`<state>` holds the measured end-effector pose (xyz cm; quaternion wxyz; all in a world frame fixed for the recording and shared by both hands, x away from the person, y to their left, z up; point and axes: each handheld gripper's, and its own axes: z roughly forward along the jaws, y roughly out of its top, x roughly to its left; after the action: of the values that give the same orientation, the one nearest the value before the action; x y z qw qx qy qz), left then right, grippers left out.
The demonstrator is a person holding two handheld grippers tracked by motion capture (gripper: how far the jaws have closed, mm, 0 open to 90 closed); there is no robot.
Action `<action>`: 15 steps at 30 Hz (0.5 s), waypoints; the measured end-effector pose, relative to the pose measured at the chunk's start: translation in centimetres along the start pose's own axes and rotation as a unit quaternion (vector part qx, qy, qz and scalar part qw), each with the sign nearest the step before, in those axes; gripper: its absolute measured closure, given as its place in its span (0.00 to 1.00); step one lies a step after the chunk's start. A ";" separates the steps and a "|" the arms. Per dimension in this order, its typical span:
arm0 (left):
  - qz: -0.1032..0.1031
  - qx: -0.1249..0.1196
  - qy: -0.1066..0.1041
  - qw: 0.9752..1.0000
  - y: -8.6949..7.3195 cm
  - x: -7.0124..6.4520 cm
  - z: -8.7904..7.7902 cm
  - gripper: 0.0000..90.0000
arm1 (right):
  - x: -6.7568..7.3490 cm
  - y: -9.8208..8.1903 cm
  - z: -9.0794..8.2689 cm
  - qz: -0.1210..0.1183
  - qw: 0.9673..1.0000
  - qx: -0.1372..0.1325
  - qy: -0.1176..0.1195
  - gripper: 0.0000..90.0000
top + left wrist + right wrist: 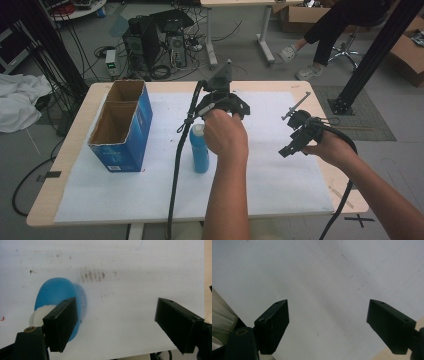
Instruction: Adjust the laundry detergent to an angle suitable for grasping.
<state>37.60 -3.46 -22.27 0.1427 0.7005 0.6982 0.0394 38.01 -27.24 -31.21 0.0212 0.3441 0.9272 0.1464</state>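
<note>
A: State of the left gripper [115, 325]?
B: Jaws spread wide, gripping nothing; it hangs above the white sheet [140, 270]; the blue bottle [58, 293] stands upright under its left jaw, white cap [37, 316] partly hidden behind that jaw.
A: Bottle location on the table [65, 170]?
B: Near centre in the high view; the bottle [200, 150] sits just beside the left hand [225, 132], at its 9 o'clock; the open blue box [122, 125] lies at the bottle's 9 o'clock, apart from it.
A: Right gripper [327, 325]?
B: Jaws likewise wide apart, empty; it faces bare sheet; in the high view it [297, 132] is held at the bottle's 3 o'clock, well apart, near the table's right edge.
</note>
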 end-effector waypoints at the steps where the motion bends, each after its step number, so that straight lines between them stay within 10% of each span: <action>1: 0.000 0.000 -0.001 1.000 0.0 0.0 0.0 0.21 | 0.0 0.0 0.0 -0.002 1.000 0.000 0.000 0.20; 15: 0.004 0.003 -0.002 1.000 -0.1 -0.3 0.3 0.21 | 0.1 0.0 0.2 -0.008 1.000 -0.001 0.001 0.20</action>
<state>37.57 -3.77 -22.51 0.1419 0.7036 0.6954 0.0363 37.92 -27.14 -31.43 0.0212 0.3369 0.9297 0.1473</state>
